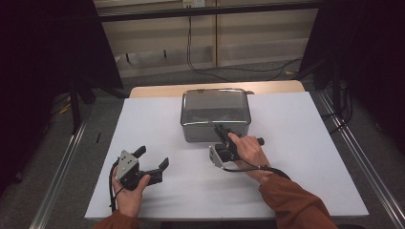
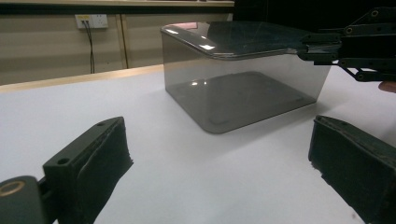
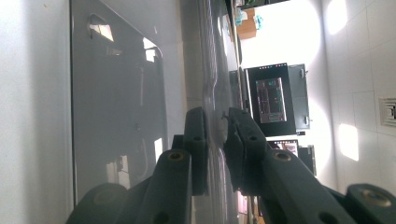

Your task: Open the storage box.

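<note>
A smoky clear plastic box (image 1: 216, 125) with a lid (image 1: 215, 102) stands at the middle back of the white table (image 1: 296, 157). My right gripper (image 1: 220, 129) is turned on its side at the box's near edge, shut on the rim of the lid. In the right gripper view the two pads (image 3: 217, 126) pinch the thin lid edge (image 3: 211, 84). My left gripper (image 1: 153, 157) rests at the front left of the table, open and holding nothing, well apart from the box. In the left gripper view its jaws (image 2: 219, 158) stand wide, with the box (image 2: 243, 88) and the right gripper (image 2: 310, 46) beyond them.
Black cables (image 1: 229, 70) run over the floor behind the table. Metal rails (image 1: 62, 167) flank it on both sides. A wall socket (image 2: 91, 21) sits on the back wall, and a monitor (image 3: 272, 93) shows in the right gripper view.
</note>
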The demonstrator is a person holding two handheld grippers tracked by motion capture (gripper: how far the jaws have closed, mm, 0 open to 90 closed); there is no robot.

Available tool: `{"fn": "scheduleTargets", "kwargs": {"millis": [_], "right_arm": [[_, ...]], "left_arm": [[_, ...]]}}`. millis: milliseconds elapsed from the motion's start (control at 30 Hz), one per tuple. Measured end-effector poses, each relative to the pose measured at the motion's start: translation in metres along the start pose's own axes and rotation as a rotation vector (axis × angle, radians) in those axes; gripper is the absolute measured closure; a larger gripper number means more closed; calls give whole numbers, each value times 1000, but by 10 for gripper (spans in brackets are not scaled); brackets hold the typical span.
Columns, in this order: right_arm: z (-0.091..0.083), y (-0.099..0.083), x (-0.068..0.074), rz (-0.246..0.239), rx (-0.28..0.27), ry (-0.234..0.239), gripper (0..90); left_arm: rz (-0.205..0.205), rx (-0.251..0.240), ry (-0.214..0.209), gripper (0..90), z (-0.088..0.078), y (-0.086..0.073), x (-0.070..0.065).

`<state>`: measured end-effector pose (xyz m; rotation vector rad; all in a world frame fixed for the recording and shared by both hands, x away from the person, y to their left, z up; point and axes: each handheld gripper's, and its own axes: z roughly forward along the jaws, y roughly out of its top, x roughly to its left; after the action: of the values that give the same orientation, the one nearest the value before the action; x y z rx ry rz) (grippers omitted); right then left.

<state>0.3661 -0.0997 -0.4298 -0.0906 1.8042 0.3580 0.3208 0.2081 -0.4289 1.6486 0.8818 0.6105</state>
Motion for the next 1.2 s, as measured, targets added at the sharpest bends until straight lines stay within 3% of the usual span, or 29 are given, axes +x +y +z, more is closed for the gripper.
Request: {"fn": "scheduleTargets", "kwargs": {"millis": [233, 400, 667, 1033, 1200], "right_arm": [[0, 0, 0, -1, 0, -1, 790], [0, -1, -2, 1, -4, 1, 790], [-1, 0, -5, 11, -7, -1, 792], [-1, -1, -9, 13, -18, -13, 797], [-1, -1, -10, 20, -17, -13, 797]], "left_arm": [[-11, -8, -15, 64, 0, 1, 0], [-45, -6, -19, 63, 0, 1, 2], [-25, -16, -5, 72, 4, 3, 4], [-40, -30, -41, 71, 10, 8, 7], [-39, -4, -49, 48, 18, 10, 7]]}}
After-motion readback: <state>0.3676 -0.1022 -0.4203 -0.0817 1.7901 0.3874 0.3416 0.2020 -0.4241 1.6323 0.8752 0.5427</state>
